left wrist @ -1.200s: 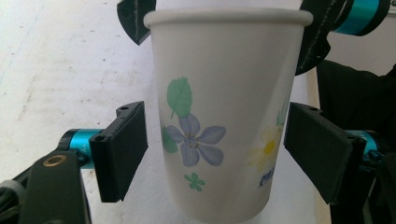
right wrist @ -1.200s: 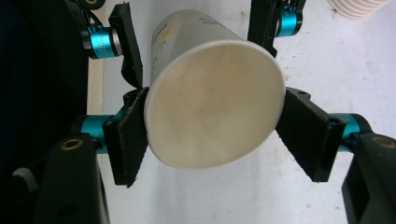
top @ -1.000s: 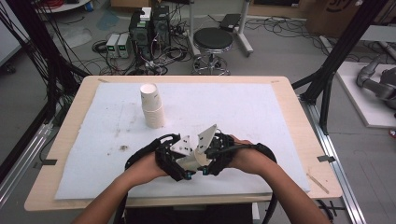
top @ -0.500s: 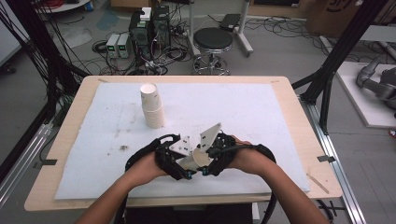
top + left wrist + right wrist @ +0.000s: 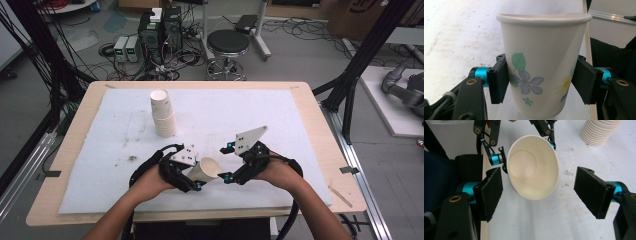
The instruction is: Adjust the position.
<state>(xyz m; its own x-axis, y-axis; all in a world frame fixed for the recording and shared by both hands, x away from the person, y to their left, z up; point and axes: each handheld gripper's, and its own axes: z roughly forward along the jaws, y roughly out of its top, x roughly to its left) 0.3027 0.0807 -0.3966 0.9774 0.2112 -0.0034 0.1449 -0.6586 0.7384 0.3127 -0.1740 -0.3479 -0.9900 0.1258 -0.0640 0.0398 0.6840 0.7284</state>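
- Since a second ago, high view: your two hands have drawn apart near the front edge of the worktop (image 5: 300, 107). The left tongs (image 5: 200, 176) have just been closing, with a single paper cup (image 5: 206, 169) between them. The right tongs (image 5: 224, 162) now sit just beside the cup mouth, not touching it. The cup stack (image 5: 162, 114) looks unmoved, standing mouth-up farther back on the white mat.
- High view, progress: one cup looks separated and gripped; my read is that it still has to be placed or handed over, and the rest of the stack is not yet dealt with. The cup lies tipped over in the grip, long axis roughly level, mouth toward your right hand and base toward your left.
- Left gripper view: the left tongs (image 5: 541, 80) are clamped on the paper cup (image 5: 541, 65), pads pressing both sides of the lower wall, flower print facing the camera. Rim is at the top of this view, base toward the camera body.
- Right gripper view: the right tongs (image 5: 537, 195) stand wide apart, nothing touched. The paper cup (image 5: 532, 167) faces you mouth-on, with the inner bottom visible. The cup stack (image 5: 599, 131) is at the top right.
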